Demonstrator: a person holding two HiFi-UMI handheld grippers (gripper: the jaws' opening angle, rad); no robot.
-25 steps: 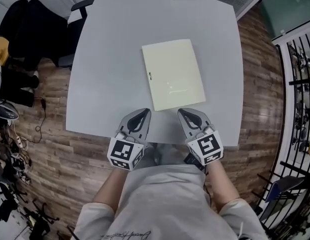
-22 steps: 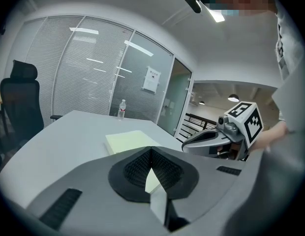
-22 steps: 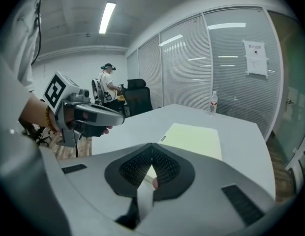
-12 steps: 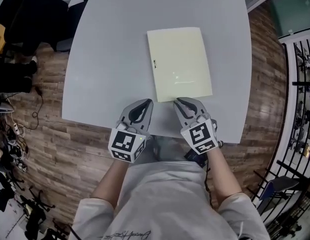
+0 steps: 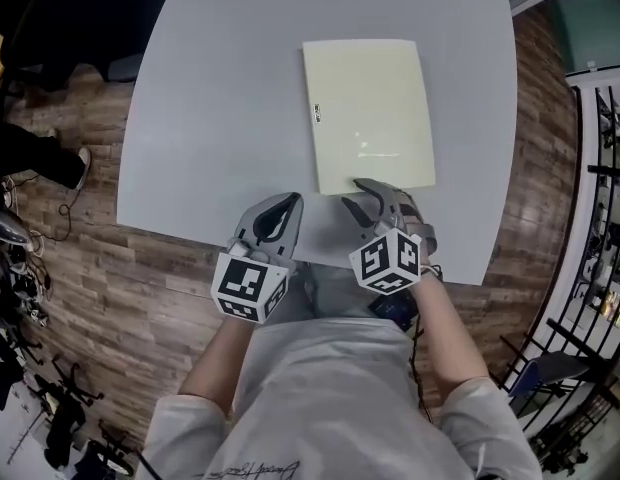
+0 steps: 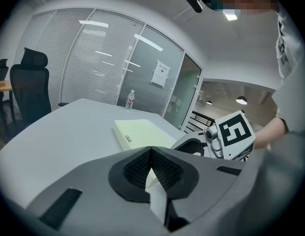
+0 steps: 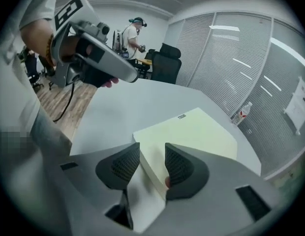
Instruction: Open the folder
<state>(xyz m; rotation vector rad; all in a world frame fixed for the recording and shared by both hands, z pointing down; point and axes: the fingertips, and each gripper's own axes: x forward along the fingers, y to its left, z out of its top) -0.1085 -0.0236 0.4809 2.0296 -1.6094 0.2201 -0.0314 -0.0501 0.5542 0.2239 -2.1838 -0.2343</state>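
Grippers come first, both at the near edge of the grey tabletop [image 5: 210, 118]. The left gripper [image 5: 287, 201] has its fingers pressed together on nothing and is apart from the folder. The right gripper [image 5: 361, 190] is at the folder's near short edge, close to its near left corner. Its fingers are opening, and the right gripper view shows that corner in the gap with neither pad pressing on it.

The pale yellow folder [image 5: 370, 108] lies flat and closed towards the tabletop's right side. Its long axis runs away from the person, slightly tilted, with a short edge nearest. A small label [image 5: 315, 111] on the left long edge suggests the spine is there, so the cover should swing open from the right. It looks light, thin-covered and smooth, and likely to slide if pushed. I would pinch only the top cover at a near corner on the free side. Farthest off, a water bottle [image 6: 130, 100] stands near the far edge.
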